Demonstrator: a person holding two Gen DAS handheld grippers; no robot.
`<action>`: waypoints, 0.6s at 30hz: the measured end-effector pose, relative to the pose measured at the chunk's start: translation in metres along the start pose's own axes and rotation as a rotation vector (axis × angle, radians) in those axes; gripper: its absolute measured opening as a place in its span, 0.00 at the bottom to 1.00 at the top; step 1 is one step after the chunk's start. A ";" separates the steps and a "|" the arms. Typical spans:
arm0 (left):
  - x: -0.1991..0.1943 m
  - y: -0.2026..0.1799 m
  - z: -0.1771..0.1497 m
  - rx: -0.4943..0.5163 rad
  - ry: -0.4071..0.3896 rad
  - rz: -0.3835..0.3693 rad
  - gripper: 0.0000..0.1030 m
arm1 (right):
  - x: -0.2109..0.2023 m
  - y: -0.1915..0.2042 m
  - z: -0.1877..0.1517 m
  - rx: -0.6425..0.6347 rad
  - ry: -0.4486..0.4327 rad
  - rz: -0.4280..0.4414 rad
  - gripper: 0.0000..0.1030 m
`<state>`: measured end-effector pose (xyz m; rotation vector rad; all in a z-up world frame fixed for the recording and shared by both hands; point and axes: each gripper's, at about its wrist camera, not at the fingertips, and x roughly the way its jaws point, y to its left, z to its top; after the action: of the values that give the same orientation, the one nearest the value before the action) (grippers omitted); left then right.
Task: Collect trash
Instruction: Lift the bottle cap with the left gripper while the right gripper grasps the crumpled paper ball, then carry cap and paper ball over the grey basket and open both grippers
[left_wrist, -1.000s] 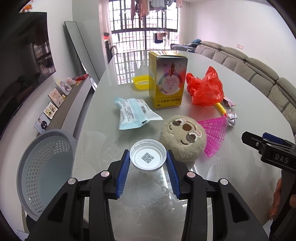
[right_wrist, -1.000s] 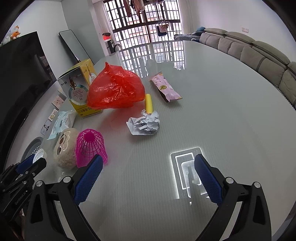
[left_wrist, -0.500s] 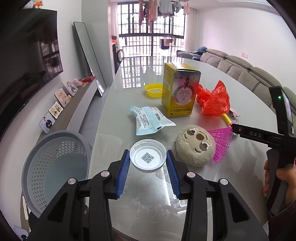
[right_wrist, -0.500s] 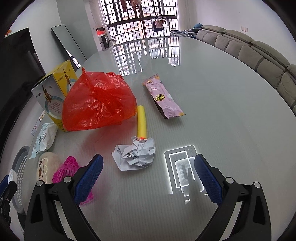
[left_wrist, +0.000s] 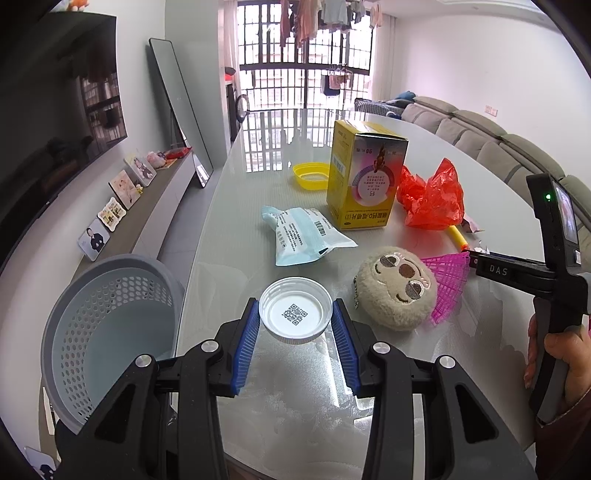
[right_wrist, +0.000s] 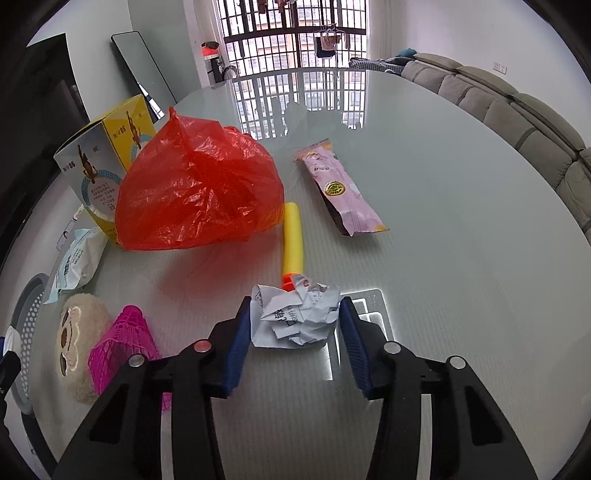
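Blue-ribbed and nearest in the left wrist view: left gripper, clamped on a white cap, open side up with a printed code inside, held just above the glass table near its edge. Down to the left, off the table's rim, a grey perforated basket, by the look of it the bin for this job. In the right wrist view, right gripper closing around a crumpled paper, pads meeting both its sides, paper resting on the glass and not yet lifted. Step in hand, then: two pieces taken at once, cap secured, paper being seized. Next, probably: finish the squeeze until the soft wad stops giving, lift straight up to clear the yellow tube touching its far edge, then swing both loads left over the basket and let go. Just beside, likely not trash: a plush toy and a pink mesh shuttlecock. Further out, likely later pickups: a blue-white packet, a red plastic bag against a yellow box, a pink wrapper. Furthest on the glass, a yellow dish.
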<state>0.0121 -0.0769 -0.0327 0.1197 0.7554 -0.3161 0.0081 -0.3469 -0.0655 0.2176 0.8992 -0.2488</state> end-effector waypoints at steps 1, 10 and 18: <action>0.000 0.001 0.000 -0.001 -0.001 0.001 0.38 | -0.003 0.000 -0.001 0.001 -0.006 0.006 0.42; -0.003 0.006 -0.002 -0.014 -0.007 -0.003 0.38 | -0.037 -0.007 -0.030 0.040 -0.041 0.014 0.41; -0.012 0.017 -0.004 -0.020 -0.030 -0.003 0.38 | -0.077 0.009 -0.063 0.037 -0.044 0.045 0.40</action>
<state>0.0071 -0.0576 -0.0274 0.0944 0.7288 -0.3124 -0.0823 -0.3111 -0.0414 0.2658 0.8450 -0.2276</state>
